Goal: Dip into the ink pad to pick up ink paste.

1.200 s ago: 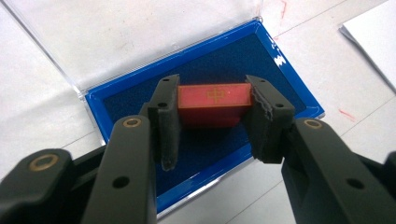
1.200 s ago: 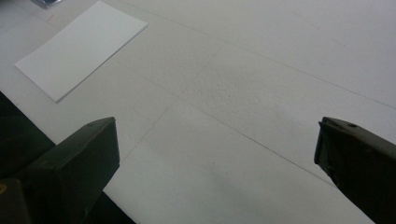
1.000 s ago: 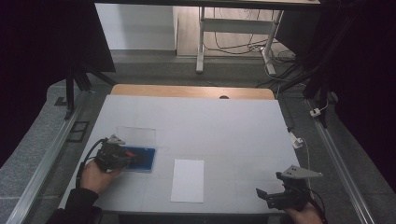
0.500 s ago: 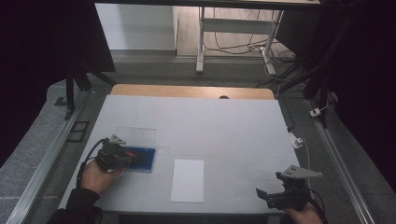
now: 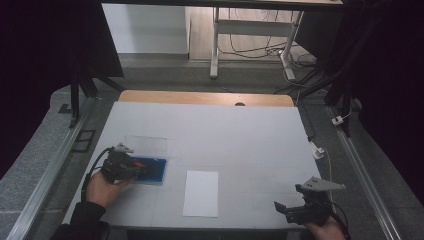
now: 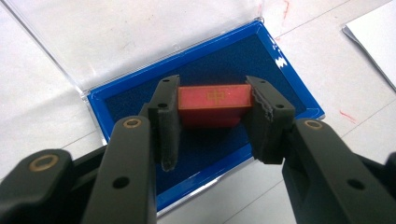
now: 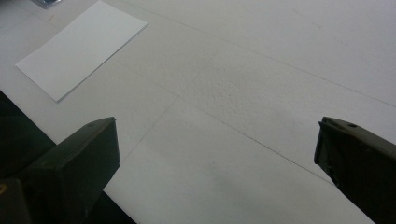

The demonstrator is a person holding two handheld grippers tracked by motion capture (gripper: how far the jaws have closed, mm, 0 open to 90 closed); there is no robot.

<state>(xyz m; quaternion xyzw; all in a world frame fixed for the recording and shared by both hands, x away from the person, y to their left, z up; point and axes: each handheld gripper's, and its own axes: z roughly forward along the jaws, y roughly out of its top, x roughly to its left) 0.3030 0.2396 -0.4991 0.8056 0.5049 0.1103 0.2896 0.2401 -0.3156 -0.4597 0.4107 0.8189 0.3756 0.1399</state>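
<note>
Nothing has moved: left gripper (image 6: 212, 119) fingers clamp the red block (image 6: 214, 105) with a gold mark; right gripper (image 7: 215, 172) fingers wide.

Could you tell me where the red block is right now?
The red block sits between the left gripper's pads, over the blue tray of the open clear case, at the table's left.

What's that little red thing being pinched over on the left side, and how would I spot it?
Start at the white table, then find the open blue tray with its clear lid near the left edge. The red block sits over its dark blue lining, clamped between black jaws, the sole red item there.
</note>
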